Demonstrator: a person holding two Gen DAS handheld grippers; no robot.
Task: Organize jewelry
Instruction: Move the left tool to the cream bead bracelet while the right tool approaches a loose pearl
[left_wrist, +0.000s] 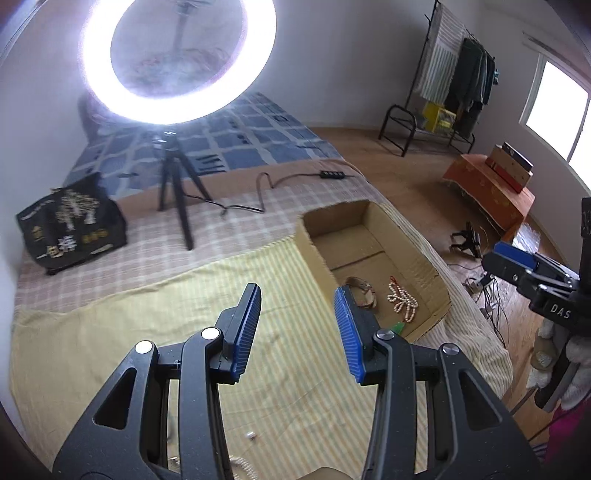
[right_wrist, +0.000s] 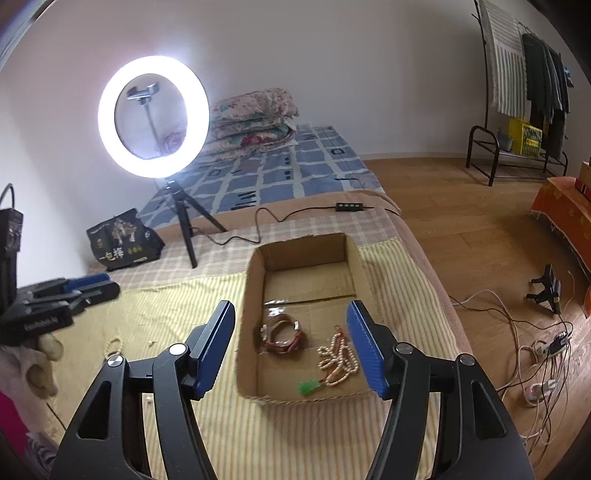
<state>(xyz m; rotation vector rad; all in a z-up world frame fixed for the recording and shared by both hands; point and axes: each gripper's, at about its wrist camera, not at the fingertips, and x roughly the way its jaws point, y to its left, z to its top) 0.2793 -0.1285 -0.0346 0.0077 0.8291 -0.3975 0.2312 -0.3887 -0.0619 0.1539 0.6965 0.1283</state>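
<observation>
An open cardboard box (right_wrist: 255, 295) lies on the yellow striped cloth (right_wrist: 295, 435). In it are a cream bead necklace (right_wrist: 338, 360), a brown strap bracelet (right_wrist: 282, 334) and a small green piece (right_wrist: 310, 387). My right gripper (right_wrist: 291, 306) hovers open above the box's near end, with nothing between its pads. My left gripper (left_wrist: 297, 295) is open and empty over the cloth, just left of the box (left_wrist: 314, 240). The left wrist view also shows the necklace (left_wrist: 402, 299) and the bracelet (left_wrist: 364, 291) inside. A loose pale bead strand (right_wrist: 112, 345) lies on the cloth to the left.
A lit ring light (right_wrist: 153, 116) on a black tripod (right_wrist: 184, 229) stands behind the box, with its cable (right_wrist: 258, 221) trailing across the bed. A black printed bag (right_wrist: 122, 240) sits at the back left. The bed's edge drops to a wooden floor with cables (right_wrist: 535, 350) on the right.
</observation>
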